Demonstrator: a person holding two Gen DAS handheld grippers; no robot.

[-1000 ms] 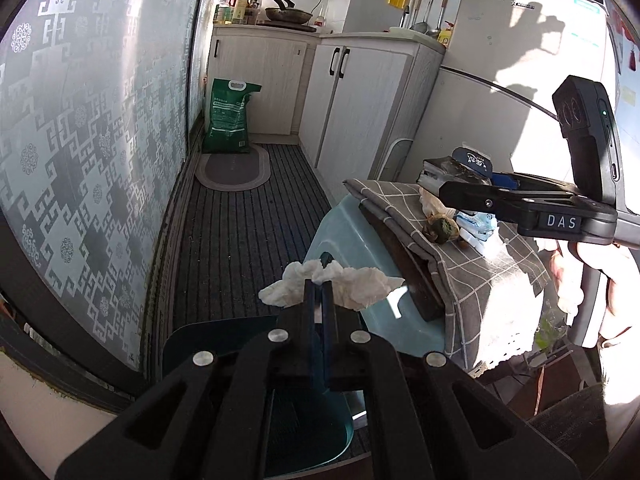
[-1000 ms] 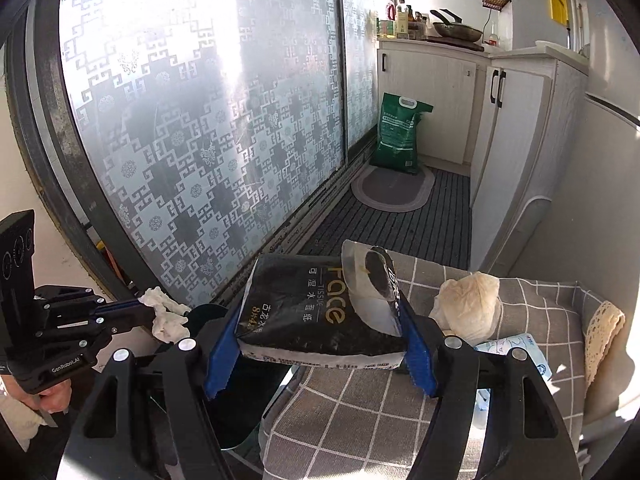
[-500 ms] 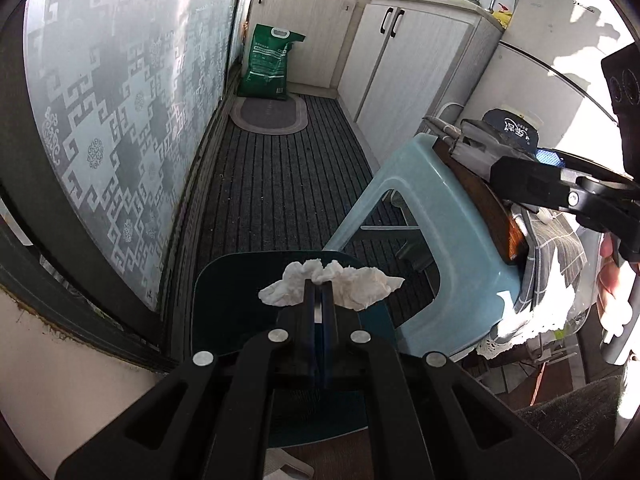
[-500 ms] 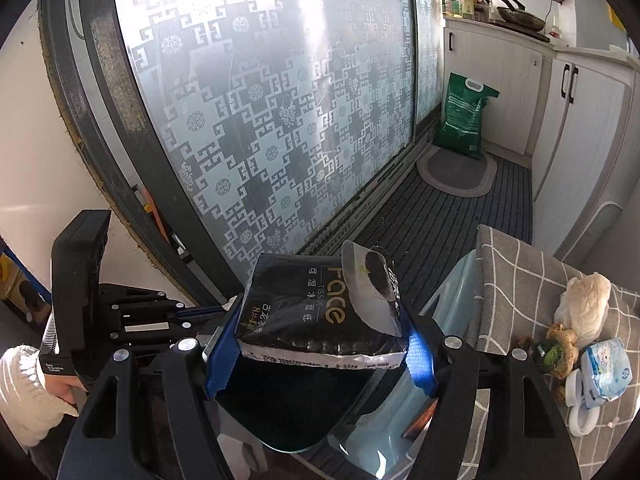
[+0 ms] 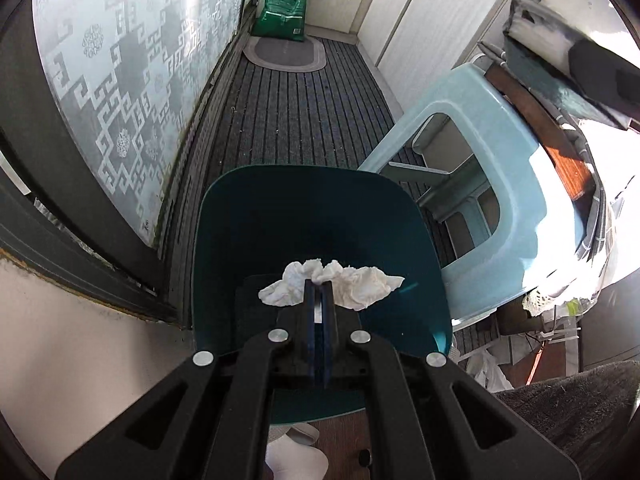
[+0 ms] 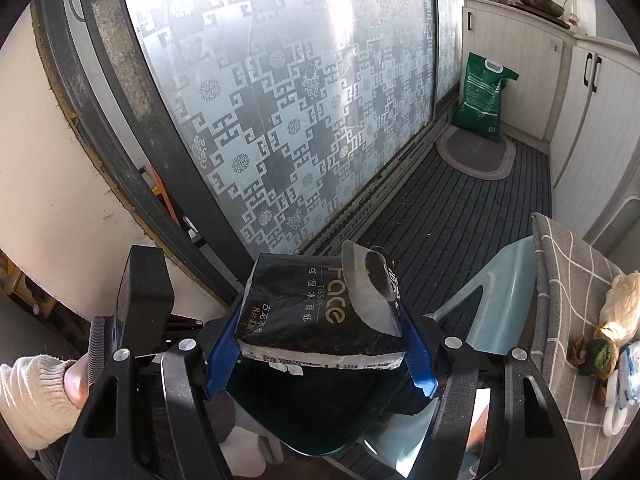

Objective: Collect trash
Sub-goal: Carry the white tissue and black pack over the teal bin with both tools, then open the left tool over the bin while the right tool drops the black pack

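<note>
While we look down, we see:
Tissue (image 5: 332,286): white, crumpled, pinched tight in our left gripper (image 5: 318,292), over the teal bin (image 5: 256,216).
Tissue pack (image 6: 320,312): black, squeezed in our right gripper (image 6: 320,354).
Nearby: blue stool (image 5: 492,152) beside bin.

- One crumpled white tissue (image 5: 332,286), near centre
- One black tissue pack (image 6: 320,308), near centre
- One dark teal bin (image 5: 320,216), near
- One pale blue stool (image 5: 492,184), right
- One green bag (image 5: 286,4), far
- One oval mat (image 5: 284,54), far
- Two grippers: left gripper (image 5: 318,300), right gripper (image 6: 320,344)
</note>
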